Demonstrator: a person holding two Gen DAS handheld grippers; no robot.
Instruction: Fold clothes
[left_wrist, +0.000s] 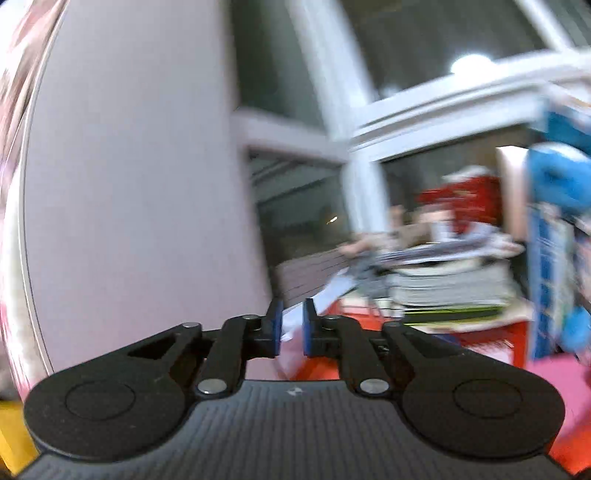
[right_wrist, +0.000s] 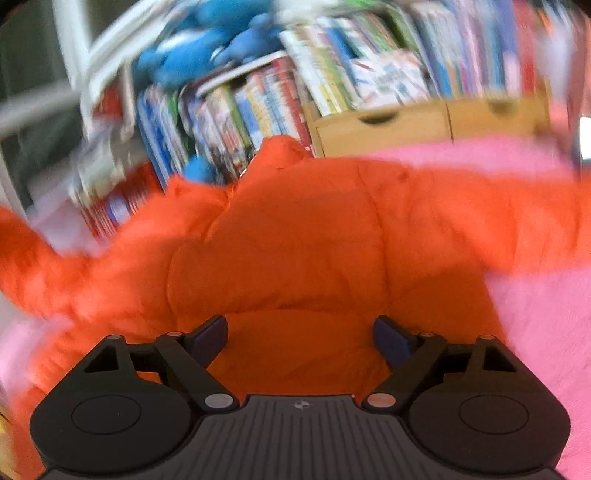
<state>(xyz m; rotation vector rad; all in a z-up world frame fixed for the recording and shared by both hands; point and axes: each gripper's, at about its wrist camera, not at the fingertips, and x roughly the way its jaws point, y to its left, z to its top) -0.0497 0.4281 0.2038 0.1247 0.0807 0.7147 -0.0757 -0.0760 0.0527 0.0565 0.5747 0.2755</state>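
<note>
Facing a window (left_wrist: 295, 206), only right view shows orange jacket (right_wrist: 295, 240).

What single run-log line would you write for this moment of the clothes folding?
left claw: shut, nothing visibly gripped | right claw: open over orange jacket | jacket: spread unfolded on pink cover

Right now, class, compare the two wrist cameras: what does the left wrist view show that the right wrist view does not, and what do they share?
Only the left wrist view shows the left gripper with its jaws nearly together and nothing between them, a pale wall panel, a white window frame and a stack of books.

Only the right wrist view shows the right gripper with its jaws wide apart over the orange padded jacket, spread on a pink cover, and wooden drawers.

Both are blurred and show upright books and a blue soft toy.
</note>
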